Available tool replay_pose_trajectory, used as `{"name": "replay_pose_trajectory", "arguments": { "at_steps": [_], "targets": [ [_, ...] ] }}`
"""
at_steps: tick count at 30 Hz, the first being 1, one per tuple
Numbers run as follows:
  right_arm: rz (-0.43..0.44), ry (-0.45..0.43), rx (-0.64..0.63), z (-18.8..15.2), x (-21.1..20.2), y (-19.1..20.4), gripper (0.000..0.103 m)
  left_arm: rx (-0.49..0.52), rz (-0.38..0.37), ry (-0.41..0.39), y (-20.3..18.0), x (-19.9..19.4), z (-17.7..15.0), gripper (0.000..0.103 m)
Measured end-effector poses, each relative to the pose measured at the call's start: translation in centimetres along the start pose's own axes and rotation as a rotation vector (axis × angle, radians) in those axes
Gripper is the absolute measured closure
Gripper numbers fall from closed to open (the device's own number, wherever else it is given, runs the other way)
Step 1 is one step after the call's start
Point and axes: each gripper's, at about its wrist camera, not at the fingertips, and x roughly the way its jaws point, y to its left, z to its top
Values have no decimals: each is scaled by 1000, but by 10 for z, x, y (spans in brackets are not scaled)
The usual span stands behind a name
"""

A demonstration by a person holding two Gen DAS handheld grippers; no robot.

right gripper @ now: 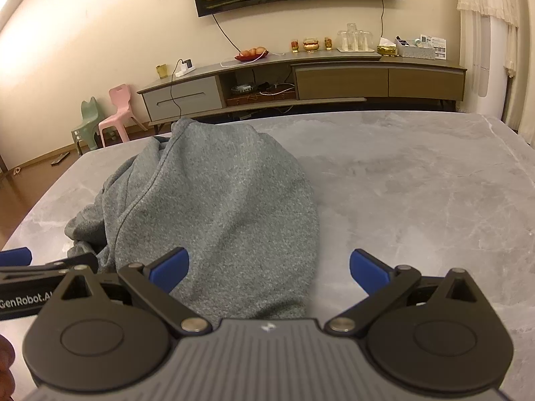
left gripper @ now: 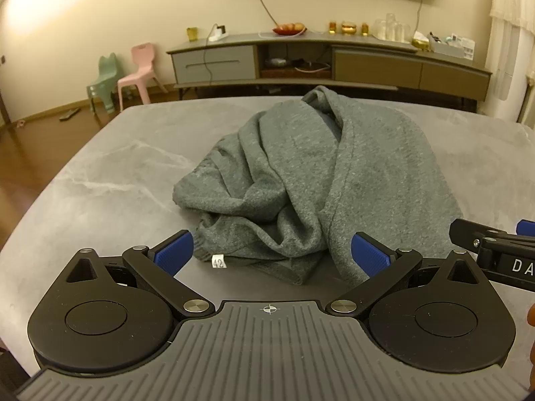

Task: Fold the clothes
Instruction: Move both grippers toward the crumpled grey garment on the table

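Two grippers hover side by side at the near edge of the grey marble table [right gripper: 418, 173]. The left gripper [left gripper: 272, 255] has its blue pads spread wide, holding nothing; the right gripper [right gripper: 269, 269] is likewise spread. Just ahead lies a crumpled grey knit garment [left gripper: 317, 173], its white size tag [left gripper: 219, 262] toward the left gripper.

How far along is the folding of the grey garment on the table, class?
Done: nothing yet. The grey garment lies in a crumpled heap on the marble table, its size tag showing at the near edge. In hand: the left gripper and right gripper both have jaws open at the near edge, holding nothing. Left: spreading it flat and every fold.
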Motion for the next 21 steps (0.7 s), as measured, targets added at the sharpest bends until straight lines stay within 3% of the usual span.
{"name": "replay_pose_trajectory", "arguments": {
  "at_steps": [9, 16, 21],
  "targets": [
    [1, 3, -4, -6, 5, -6, 0, -22, 6, -16, 9, 2, -6, 10],
    [-19, -1, -39, -12, 5, 0, 0, -42, -69, 26, 13, 6, -12, 10],
    [-20, 0, -58, -13, 4, 1, 0, -8, -65, 20, 16, 3, -17, 10]
  ]
}}
